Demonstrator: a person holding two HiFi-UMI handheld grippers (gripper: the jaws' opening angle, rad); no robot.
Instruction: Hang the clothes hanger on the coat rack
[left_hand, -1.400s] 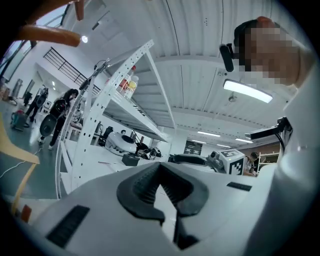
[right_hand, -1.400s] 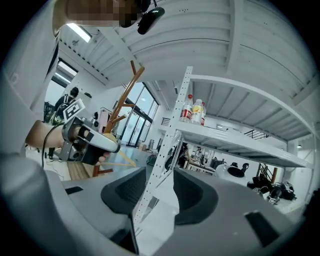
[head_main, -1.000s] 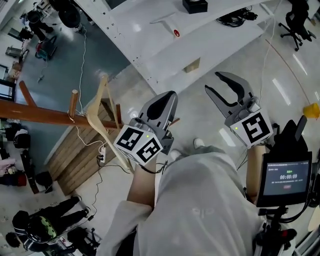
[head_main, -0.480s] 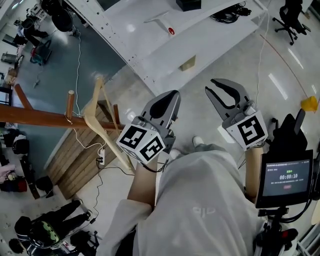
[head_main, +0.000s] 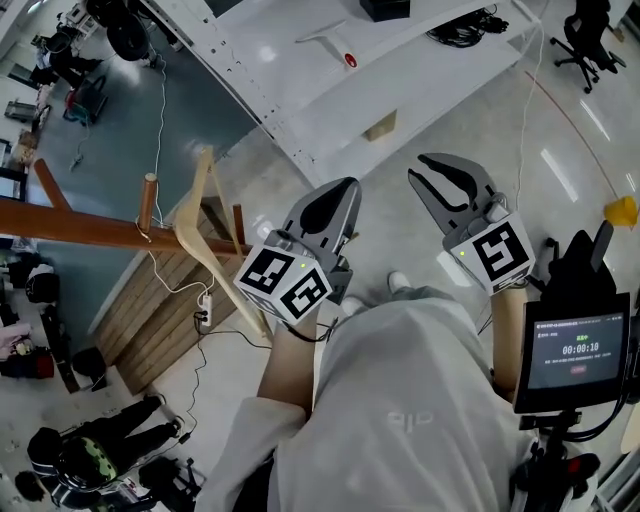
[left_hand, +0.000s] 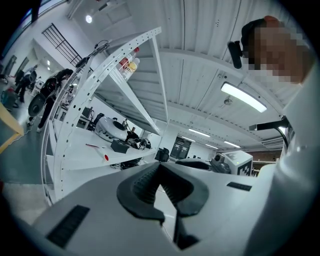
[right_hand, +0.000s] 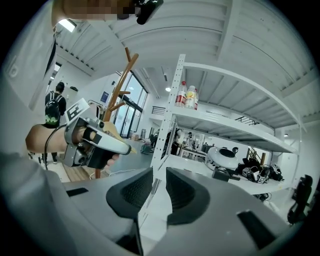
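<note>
I see the wooden clothes hanger (head_main: 186, 236) on the coat rack (head_main: 80, 226), at the person's left. It leans across the brown pole just beside an upright peg (head_main: 148, 205). Its hook seems to sit at the foot of that peg, but the hook is too thin for me to be sure. No gripper touches the hanger.

The left gripper (head_main: 343, 190) is near the hanger and points away from the person, toward the white metal shelving (head_main: 330, 90). Its jaws are pressed together at the tips, with nothing between them.

The right gripper (head_main: 417, 168) is beside the left one, a little apart, and points at the same shelving. Its jaws are closing. There is a narrow gap between the pads, and only a far post of the shelving shows through it, so this gripper holds nothing.

A wooden platform (head_main: 150, 300) lies on the floor under the rack. A small screen (head_main: 575, 352) stands at the person's right.
</note>
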